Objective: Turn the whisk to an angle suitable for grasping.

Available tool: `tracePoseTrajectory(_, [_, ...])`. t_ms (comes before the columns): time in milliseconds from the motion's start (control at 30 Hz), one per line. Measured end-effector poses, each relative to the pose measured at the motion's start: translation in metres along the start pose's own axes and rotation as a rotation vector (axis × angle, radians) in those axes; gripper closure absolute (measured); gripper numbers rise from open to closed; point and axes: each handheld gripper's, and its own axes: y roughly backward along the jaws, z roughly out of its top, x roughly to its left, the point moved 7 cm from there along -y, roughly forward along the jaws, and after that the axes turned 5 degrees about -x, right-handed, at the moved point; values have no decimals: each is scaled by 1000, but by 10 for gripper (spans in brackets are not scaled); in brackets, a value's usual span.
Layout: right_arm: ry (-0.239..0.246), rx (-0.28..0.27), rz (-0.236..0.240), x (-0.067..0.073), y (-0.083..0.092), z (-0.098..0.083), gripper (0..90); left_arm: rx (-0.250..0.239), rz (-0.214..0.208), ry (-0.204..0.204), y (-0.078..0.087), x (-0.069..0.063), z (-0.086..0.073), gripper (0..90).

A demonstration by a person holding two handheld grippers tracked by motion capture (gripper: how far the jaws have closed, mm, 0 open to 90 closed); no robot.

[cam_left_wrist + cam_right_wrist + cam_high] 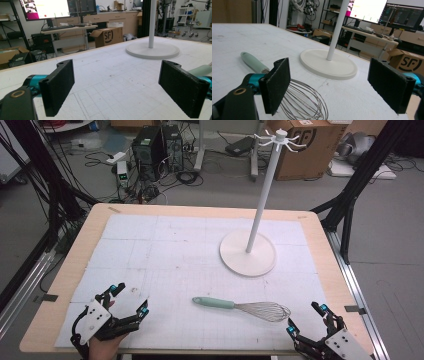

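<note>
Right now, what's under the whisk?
The whisk lies flat on the white gridded mat, which covers the wooden table. The mat shows through the wire loops; the strip under its green handle is hidden.

You have a wooden table [60, 285] under a white gridded mat [165, 255]; on it lie a whisk [245, 306] and a white stand [248, 251].

A lab: floor cables [150, 180], computer towers [156, 146], monitors [46, 8], cardboard boxes [310, 145] around the table [45, 320]
</note>
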Motion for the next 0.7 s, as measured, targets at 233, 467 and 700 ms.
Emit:
tracePoseTrajectory(233, [1, 0, 0, 0, 0, 0, 173, 3, 1, -1, 0, 0, 0, 139])
tracePoseTrajectory(467, [-1, -1, 0, 0, 0, 0, 174, 6, 2, 2, 0, 0, -1, 139])
tracePoseTrajectory(700, [1, 0, 5, 1, 0, 1, 173, 3, 1, 4, -1, 0, 0, 139])
